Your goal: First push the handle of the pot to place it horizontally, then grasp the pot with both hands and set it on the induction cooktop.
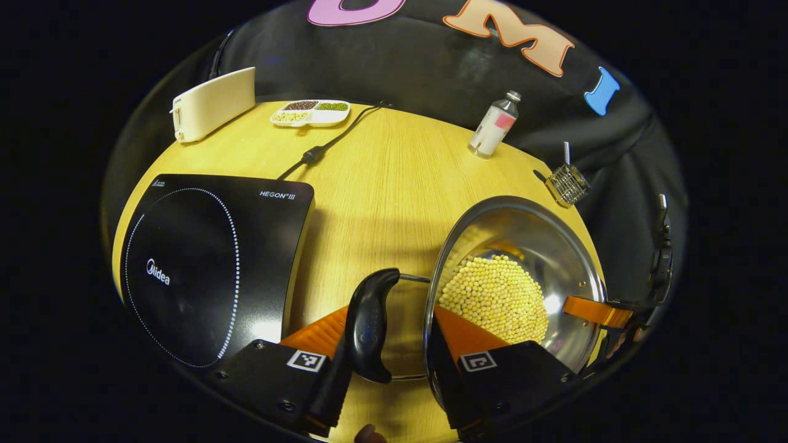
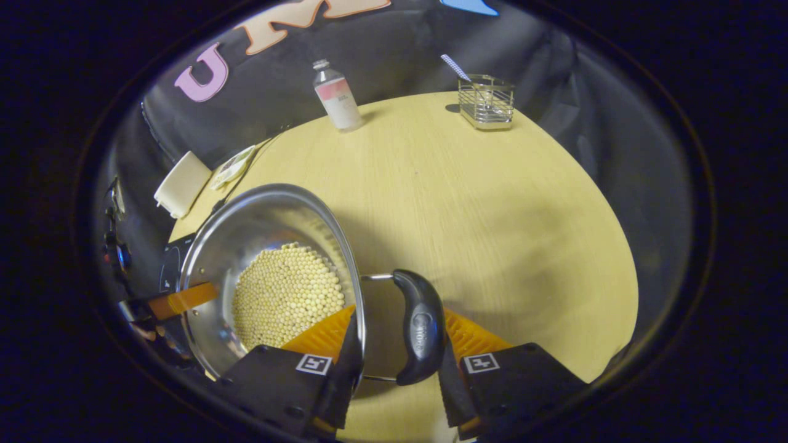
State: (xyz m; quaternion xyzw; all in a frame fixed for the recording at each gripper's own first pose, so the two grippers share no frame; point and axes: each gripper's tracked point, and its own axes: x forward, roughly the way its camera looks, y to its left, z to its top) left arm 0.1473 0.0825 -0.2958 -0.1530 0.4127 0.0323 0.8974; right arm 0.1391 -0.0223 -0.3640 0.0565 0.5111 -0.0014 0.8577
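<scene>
right gripper (image 2: 394,344) straddling the pot's (image 2: 246,221) rim and black handle (image 2: 420,326), beans (image 2: 286,292) inside

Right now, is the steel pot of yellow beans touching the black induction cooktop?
Apart. The left gripper view shows bare wooden table between the steel pot and the black induction cooktop.

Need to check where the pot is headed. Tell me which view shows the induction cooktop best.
The left gripper view: the induction cooktop lies nearly whole on the table's left, its ringed cooking zone plain. In the right gripper view just a dark sliver peeks out behind the pot.
</scene>
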